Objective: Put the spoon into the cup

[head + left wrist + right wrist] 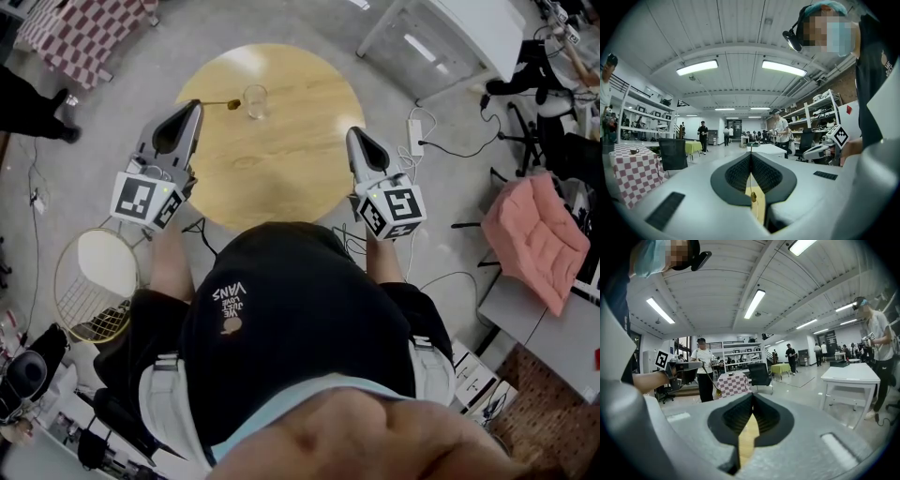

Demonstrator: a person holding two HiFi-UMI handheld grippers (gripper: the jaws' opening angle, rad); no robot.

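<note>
A round wooden table (281, 178) stands on a grey workshop floor. The left gripper (196, 106) is clamped tight on the spoon (223, 103), which juts from its tips toward the glass cup (255, 101) just beyond. The right gripper (355, 134), jaws together and empty, hovers well apart from the cup.

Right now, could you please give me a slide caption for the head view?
The left gripper holds a spoon near the cup on a round table; right gripper shut, empty.

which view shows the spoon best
The right gripper view: the spoon shows full length, held by the left gripper. The head view shows it small beside the cup; the left gripper view, only a sliver between its jaws.
</note>
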